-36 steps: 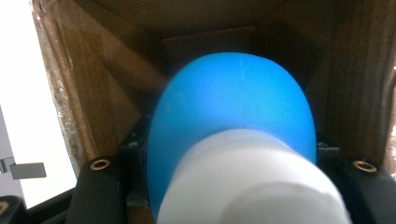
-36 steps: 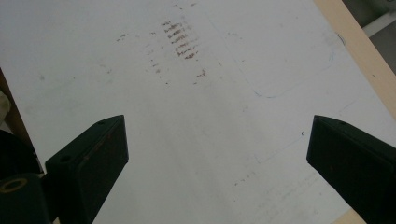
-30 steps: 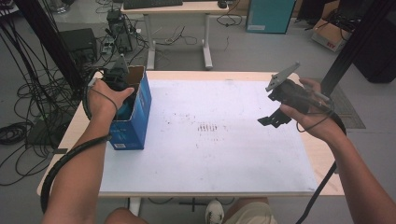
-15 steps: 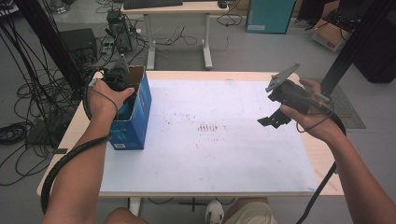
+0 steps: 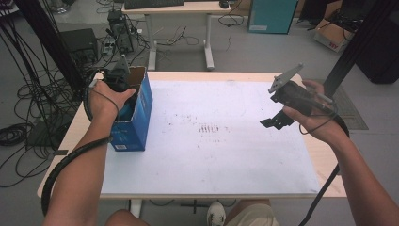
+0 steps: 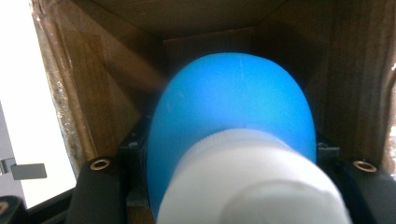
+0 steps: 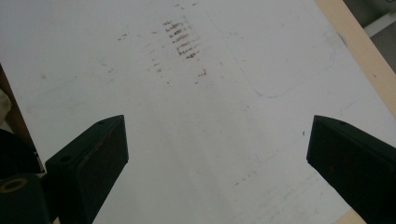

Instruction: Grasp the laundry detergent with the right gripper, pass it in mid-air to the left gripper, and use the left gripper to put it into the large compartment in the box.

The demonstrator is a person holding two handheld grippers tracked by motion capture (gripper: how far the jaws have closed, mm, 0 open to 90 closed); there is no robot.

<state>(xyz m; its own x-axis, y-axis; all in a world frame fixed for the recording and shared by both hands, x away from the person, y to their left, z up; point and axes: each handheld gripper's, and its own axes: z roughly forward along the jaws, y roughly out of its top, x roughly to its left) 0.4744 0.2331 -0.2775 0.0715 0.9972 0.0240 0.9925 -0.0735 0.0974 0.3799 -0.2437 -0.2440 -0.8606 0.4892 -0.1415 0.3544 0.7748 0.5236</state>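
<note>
Covering wooden table (image 5: 324, 155), smudged white sheet (image 5: 226, 141)

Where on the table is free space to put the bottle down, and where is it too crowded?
The white sheet is bare from the blue box across to the right gripper, apart from faint smudges mid-sheet. Crowded: the table's left edge, where the left gripper holds a blue bottle inside the box.

No readable txt anywhere. Blue box (image 5: 135, 120) has a white label low on its side, too small to read. Cardboard box (image 5: 332, 36) on the floor shows a red mark, illegible. Sheet (image 7: 196, 93) on the tabletop has smudges only, no letters.
</note>
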